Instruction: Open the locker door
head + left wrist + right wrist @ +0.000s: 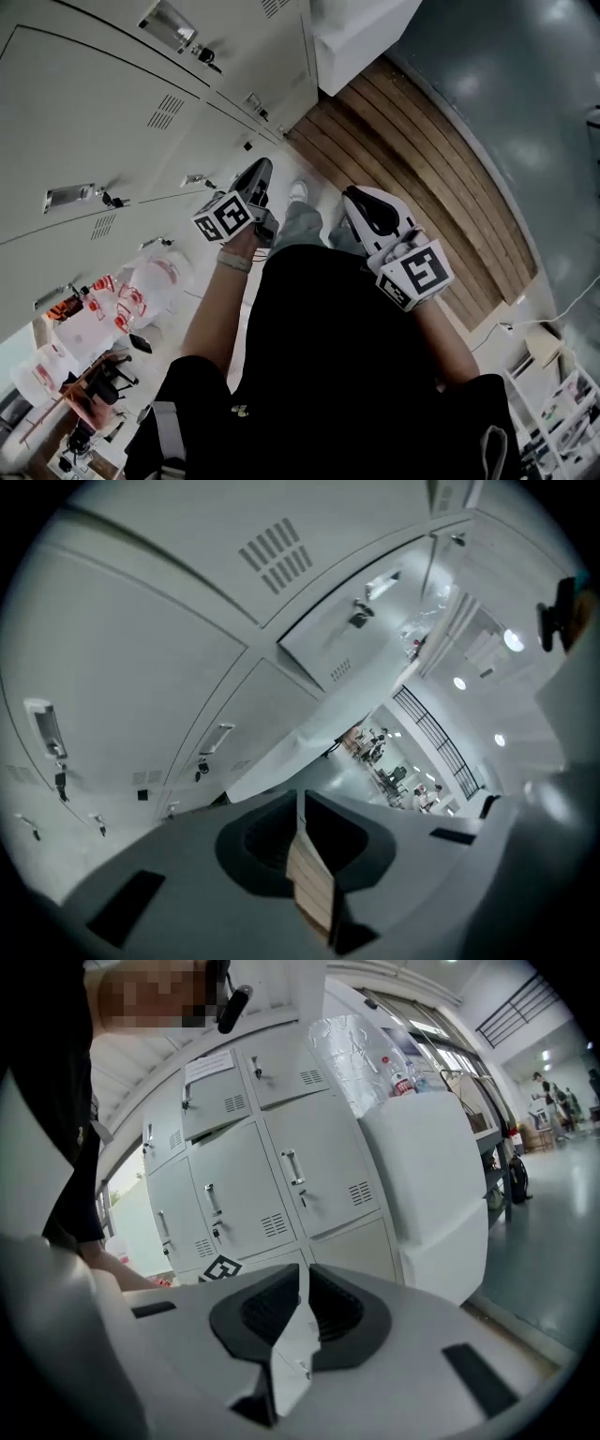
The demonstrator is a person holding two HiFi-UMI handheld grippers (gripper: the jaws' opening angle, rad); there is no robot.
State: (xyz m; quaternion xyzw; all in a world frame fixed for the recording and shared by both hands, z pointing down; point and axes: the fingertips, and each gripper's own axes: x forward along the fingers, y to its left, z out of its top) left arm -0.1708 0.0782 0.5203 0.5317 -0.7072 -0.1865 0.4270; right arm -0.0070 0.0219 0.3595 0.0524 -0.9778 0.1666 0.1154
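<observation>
A bank of pale grey lockers (94, 112) fills the upper left of the head view, each door with a metal handle (70, 196) and a key (112, 200) beside it. My left gripper (261, 171) is held in front of the lower doors without touching them, jaws shut and empty. My right gripper (354, 195) hovers to its right, further from the doors, also shut with nothing in it. In the left gripper view the shut jaws (301, 794) point up along the locker doors (141, 649). The right gripper's shut jaws (305, 1269) face a locker door (323, 1171) and its handle (294, 1166).
A white cabinet (431, 1185) with bottles (398, 1072) on top stands right of the lockers. A wooden slatted platform (422, 159) runs along the dark floor (525, 75). Plastic bags with red print (141, 291) and a chair (103, 375) lie at lower left.
</observation>
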